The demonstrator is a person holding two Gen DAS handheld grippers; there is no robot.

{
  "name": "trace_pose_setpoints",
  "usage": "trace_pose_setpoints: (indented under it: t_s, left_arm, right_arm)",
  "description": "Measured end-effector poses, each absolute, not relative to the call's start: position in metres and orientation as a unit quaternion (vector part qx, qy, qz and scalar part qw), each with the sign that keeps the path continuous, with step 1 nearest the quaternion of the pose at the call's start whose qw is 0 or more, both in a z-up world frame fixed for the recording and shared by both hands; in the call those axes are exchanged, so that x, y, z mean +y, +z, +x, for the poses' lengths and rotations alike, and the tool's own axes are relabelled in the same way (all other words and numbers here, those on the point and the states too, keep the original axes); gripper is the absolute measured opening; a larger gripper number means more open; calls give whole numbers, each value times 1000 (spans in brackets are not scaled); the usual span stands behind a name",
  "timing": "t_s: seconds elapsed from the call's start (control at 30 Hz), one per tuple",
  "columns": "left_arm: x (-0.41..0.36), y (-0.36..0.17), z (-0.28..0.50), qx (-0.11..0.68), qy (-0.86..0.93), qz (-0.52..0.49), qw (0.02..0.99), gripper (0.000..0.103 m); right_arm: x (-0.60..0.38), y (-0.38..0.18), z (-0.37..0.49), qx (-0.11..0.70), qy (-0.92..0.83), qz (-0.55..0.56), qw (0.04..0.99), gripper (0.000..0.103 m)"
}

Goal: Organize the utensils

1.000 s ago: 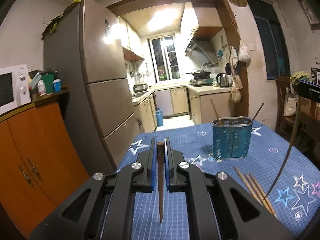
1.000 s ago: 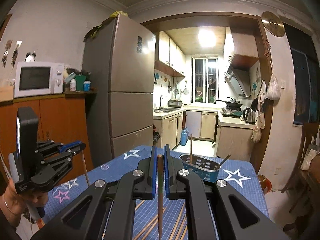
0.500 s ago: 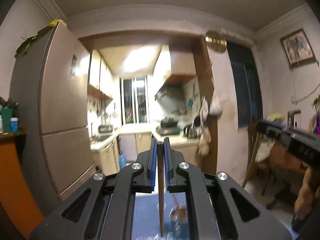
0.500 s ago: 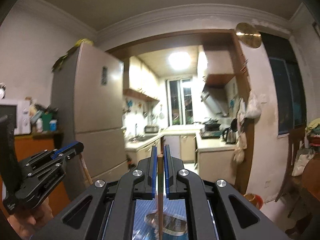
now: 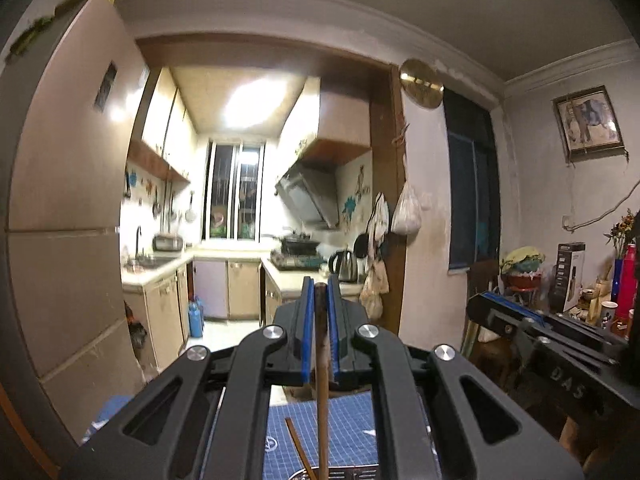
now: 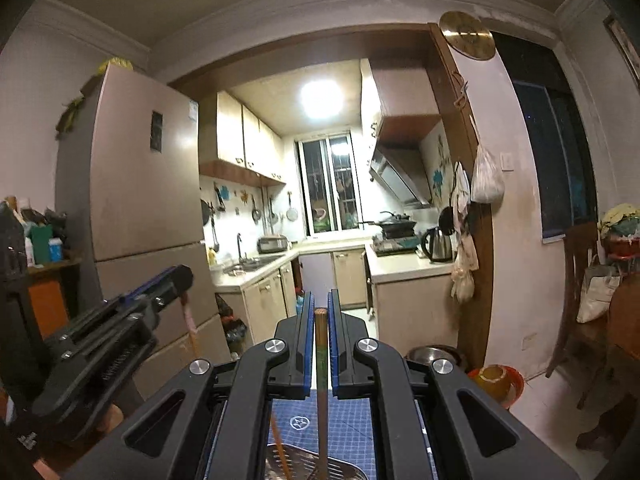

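My left gripper [image 5: 320,292] is shut on a brown chopstick [image 5: 322,392] that hangs down toward the metal utensil holder [image 5: 340,475] at the bottom edge. Another chopstick [image 5: 298,446] leans in that holder. My right gripper [image 6: 319,312] is shut on a second wooden chopstick [image 6: 321,408], its lower end over the holder's perforated rim [image 6: 340,470]. Both grippers point level at the kitchen, high over the blue star tablecloth [image 6: 348,428]. The left gripper shows at the left of the right wrist view [image 6: 120,320]; the right one shows at the right of the left wrist view [image 5: 560,344].
A tall fridge [image 6: 132,216] stands at the left, the kitchen doorway [image 6: 332,200] straight ahead. A wooden chair [image 6: 576,320] and a cluttered side table [image 5: 580,292] are at the right. An orange bowl [image 6: 496,380] sits on the floor.
Both grippers have tilted up from the table to face the room, each still holding its chopstick. The holder has slid from mid-view to the bottom edge, under the chopstick tips.
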State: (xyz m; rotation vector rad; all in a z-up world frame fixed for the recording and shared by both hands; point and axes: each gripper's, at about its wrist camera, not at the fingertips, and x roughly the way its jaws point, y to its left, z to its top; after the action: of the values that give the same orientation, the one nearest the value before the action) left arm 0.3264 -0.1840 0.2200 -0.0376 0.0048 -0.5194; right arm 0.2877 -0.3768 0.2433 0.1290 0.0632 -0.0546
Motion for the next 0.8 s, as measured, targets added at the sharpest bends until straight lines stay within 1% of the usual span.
trace_pose_setpoints:
  t_s: [0.2,0.33,0.43,0.6,0.8]
  left_arm:
    - [-184,190,352,28,-255,-20,966,5]
    - [-186,171,359,45,-245,3,969,5]
    - [-183,164,362,53,-234,15,971,5]
    - [-169,166,364,59,-224,9,973,5]
    - [-143,186,345,38,-213,-2,976,6]
  right_arm:
    - [-374,220,310,50,-29,60,997,8]
    - [-372,204,320,69,-21,63,995,8]
    - [-366,194,322,78,-22,57,995,15]
    - [-364,189,318,81,-23,65,994,15]
    - [-366,190,294,75,-17,63,995,15]
